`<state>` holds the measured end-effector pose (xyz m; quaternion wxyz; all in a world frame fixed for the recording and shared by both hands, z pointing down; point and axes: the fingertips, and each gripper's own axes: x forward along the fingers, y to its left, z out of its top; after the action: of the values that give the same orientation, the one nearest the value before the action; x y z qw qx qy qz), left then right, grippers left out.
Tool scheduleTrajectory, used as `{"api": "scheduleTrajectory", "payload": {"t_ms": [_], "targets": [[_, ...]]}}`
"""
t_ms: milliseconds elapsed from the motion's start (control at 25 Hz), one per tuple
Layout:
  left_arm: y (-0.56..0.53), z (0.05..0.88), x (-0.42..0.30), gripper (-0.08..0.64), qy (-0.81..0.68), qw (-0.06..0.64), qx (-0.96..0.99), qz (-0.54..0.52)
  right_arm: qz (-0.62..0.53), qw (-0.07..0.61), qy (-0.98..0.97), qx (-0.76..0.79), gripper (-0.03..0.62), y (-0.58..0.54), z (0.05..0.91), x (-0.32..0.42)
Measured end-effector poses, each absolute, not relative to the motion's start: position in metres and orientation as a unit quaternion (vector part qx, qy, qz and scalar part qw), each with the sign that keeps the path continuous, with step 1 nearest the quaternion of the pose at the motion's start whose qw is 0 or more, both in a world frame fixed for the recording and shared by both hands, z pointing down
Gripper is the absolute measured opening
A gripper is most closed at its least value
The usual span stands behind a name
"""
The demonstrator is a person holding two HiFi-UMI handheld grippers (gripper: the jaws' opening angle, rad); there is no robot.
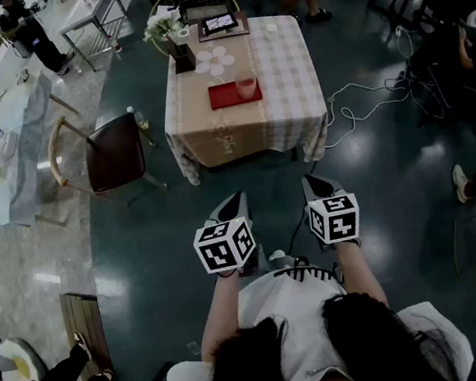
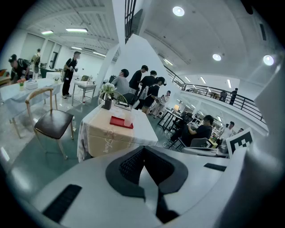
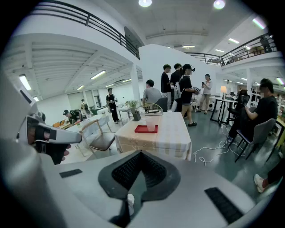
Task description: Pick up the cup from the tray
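Cup (image 1: 246,87): clear, upright, standing on the right part of the red tray (image 1: 224,97). The tray lies flat near the middle of the worktop (image 1: 288,86). A checked cloth (image 1: 213,148) covers the worktop and hangs over its edges. Toward the far edge, at the left corner, stands a vase (image 1: 168,34) of white flowers. A flat framed item lies beside it, too small to identify. A wooden chair (image 1: 113,153) stands just left of the worktop. A white cable (image 1: 365,93) loops on the floor (image 1: 253,173) to its right.

Left tongs (image 2: 143,150): tips pressed together, nothing between them, touching nothing. Right tongs (image 3: 140,153): likewise pressed together and empty. The person (image 1: 290,339) holds both side by side in front of the body, tilted downward and facing the worktop, well apart from it. A stretch of dark floor lies between them and the cloth. Each carries a marker cube (image 1: 225,244). In both gripper views the cup and tray appear small, beyond the closed tips. Other people (image 3: 183,84) stand and sit in the room behind the worktop.
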<state>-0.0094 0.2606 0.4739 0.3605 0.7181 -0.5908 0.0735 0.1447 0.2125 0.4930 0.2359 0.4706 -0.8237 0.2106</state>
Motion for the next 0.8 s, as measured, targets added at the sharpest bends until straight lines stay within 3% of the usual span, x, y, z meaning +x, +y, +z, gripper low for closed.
{"api": "scheduleTrajectory", "payload": {"t_ms": [440, 800], "targets": [[0.266, 0.48, -0.007, 0.008, -0.592, 0.366, 0.714, 0.072, 0.206, 0.238, -0.822, 0.475, 0.009, 0.215, 0.495, 0.148], [0.256, 0.482, -0.009, 0.008, -0.596, 0.37, 0.71, 0.066, 0.233, 0.188, -0.823, 0.483, 0.011, 0.201, 0.49, 0.155]]}}
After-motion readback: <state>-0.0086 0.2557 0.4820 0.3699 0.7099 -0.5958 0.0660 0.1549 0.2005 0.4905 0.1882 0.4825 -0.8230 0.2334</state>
